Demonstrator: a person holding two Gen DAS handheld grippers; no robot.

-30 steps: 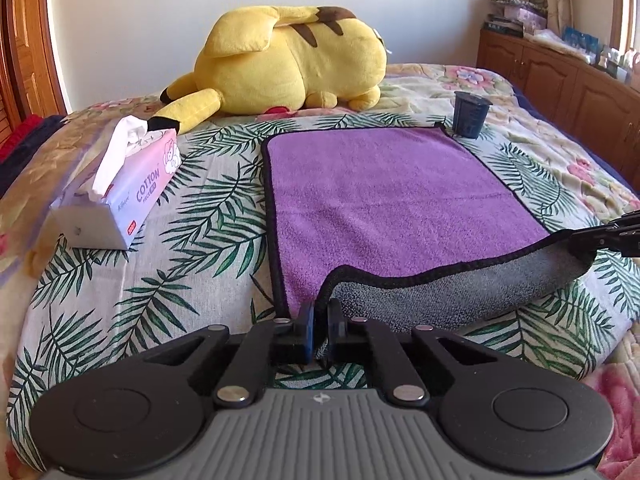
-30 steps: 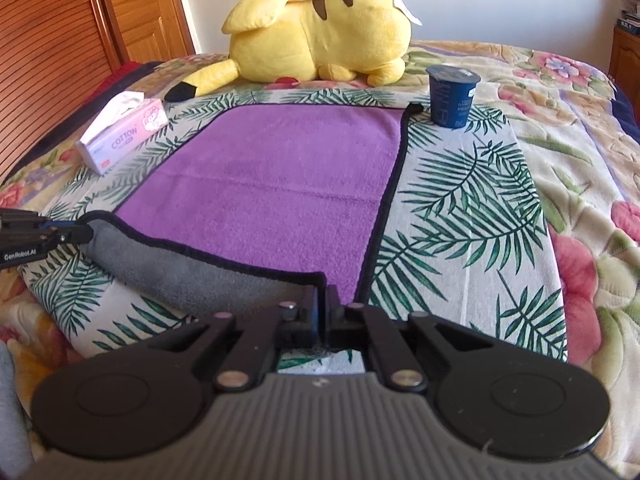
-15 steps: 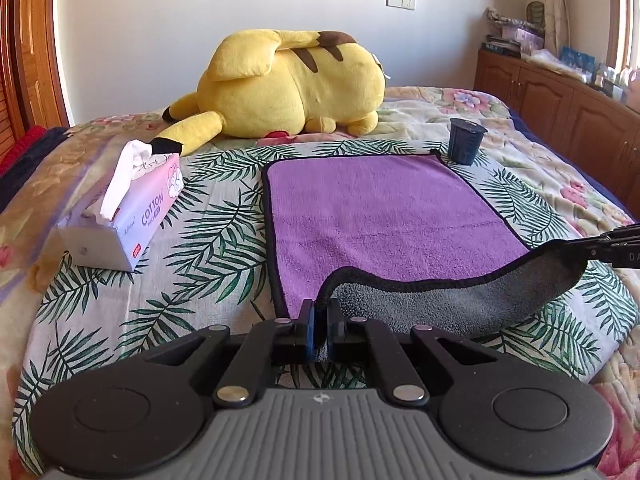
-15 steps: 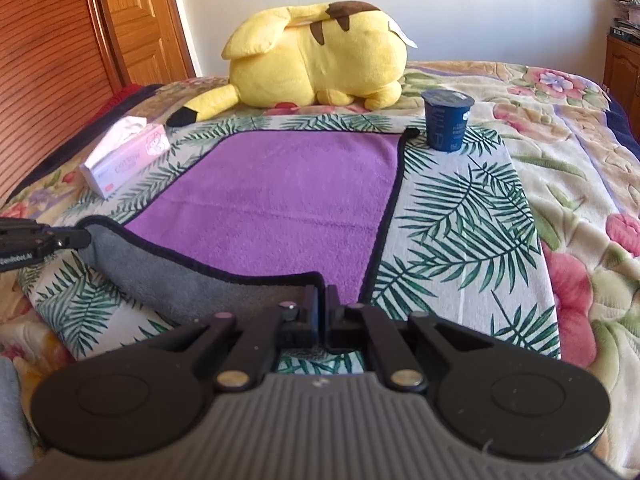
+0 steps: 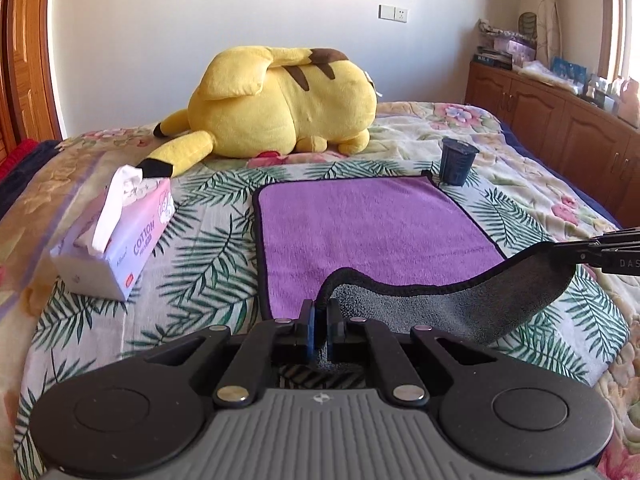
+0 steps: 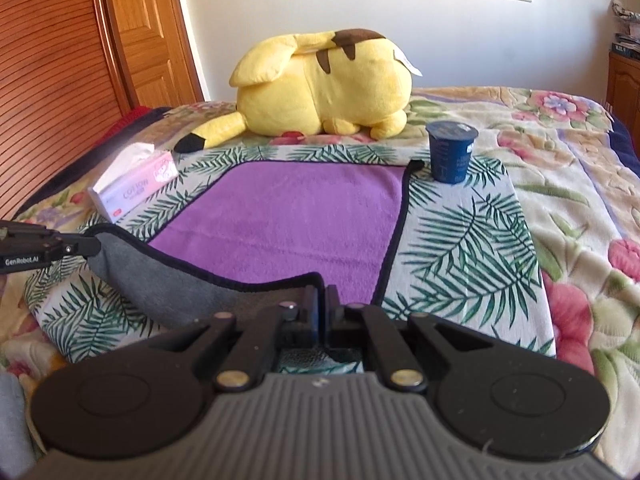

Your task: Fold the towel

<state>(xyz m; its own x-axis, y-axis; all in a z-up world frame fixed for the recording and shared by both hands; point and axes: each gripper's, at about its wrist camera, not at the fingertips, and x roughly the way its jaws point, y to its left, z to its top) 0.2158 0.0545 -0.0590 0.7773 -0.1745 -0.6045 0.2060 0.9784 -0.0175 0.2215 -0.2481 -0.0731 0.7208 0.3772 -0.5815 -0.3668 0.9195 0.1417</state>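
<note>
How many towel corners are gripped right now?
2. The left gripper pinches the near-left corner of the towel; the right gripper pinches the near-right corner. Both far corners lie free.

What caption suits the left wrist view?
Left gripper and right gripper lift the purple towel's near edge, grey underside showing.

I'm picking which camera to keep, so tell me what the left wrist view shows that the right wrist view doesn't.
Only the left wrist view: the long wooden cabinet with clutter on top, by the window.

Only the right wrist view: the wooden door and slatted panel.

Both: the purple towel, its near corners pinched by the left tool and right tool, plus the yellow plush, tissue box and dark cup.
</note>
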